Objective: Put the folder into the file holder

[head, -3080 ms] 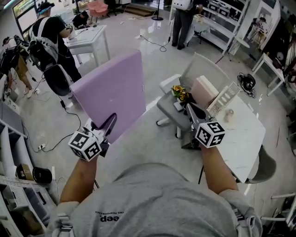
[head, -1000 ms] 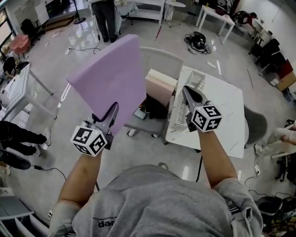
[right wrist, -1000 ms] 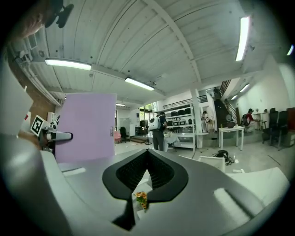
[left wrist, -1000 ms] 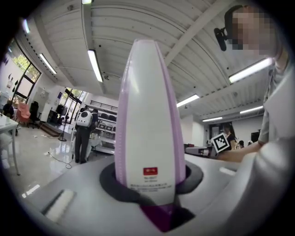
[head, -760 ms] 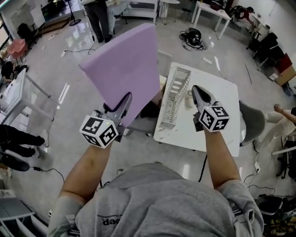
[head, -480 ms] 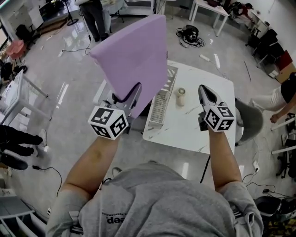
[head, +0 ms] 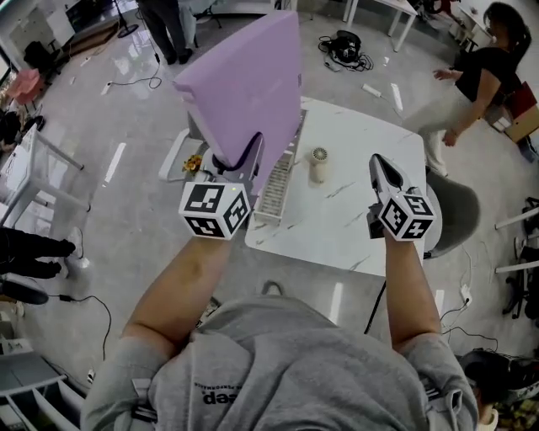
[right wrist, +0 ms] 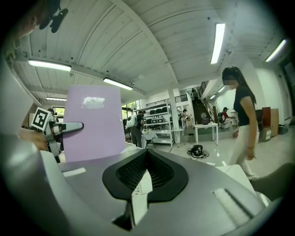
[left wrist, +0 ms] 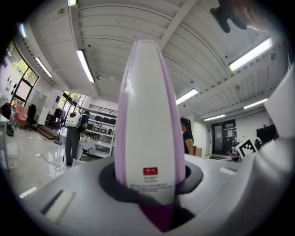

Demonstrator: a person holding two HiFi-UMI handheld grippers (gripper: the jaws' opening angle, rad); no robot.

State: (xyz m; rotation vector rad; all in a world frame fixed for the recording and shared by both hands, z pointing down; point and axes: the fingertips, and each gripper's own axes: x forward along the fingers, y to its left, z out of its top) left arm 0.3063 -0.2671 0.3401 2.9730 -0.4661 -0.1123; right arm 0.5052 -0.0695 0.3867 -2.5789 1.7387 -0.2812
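My left gripper (head: pixel 245 165) is shut on the lower edge of a large purple folder (head: pixel 244 80), which stands upright and tilts away from me. In the left gripper view the folder (left wrist: pixel 147 110) shows edge-on, white spine with a small red label, clamped between the jaws of the left gripper (left wrist: pixel 150 186). A white slatted file holder (head: pixel 274 183) lies along the left edge of the white marble table (head: pixel 358 215), just right of and below the folder. My right gripper (head: pixel 379 166) hovers over the table's right half, shut and holding nothing; in its own view the right gripper (right wrist: pixel 145 154) sees the folder (right wrist: pixel 92 122) at left.
A small round fan-like object (head: pixel 317 163) stands on the table beside the file holder. A grey chair (head: pixel 455 215) sits at the table's right. A person in black (head: pixel 476 55) walks past at the far right; another person (head: pixel 164 21) stands at the back. Cables (head: pixel 344 46) lie on the floor.
Both grippers swung round towards the marble table, which now lies under them. The folder stayed gripped and came over the file holder's left side. A person in black entered at upper right.
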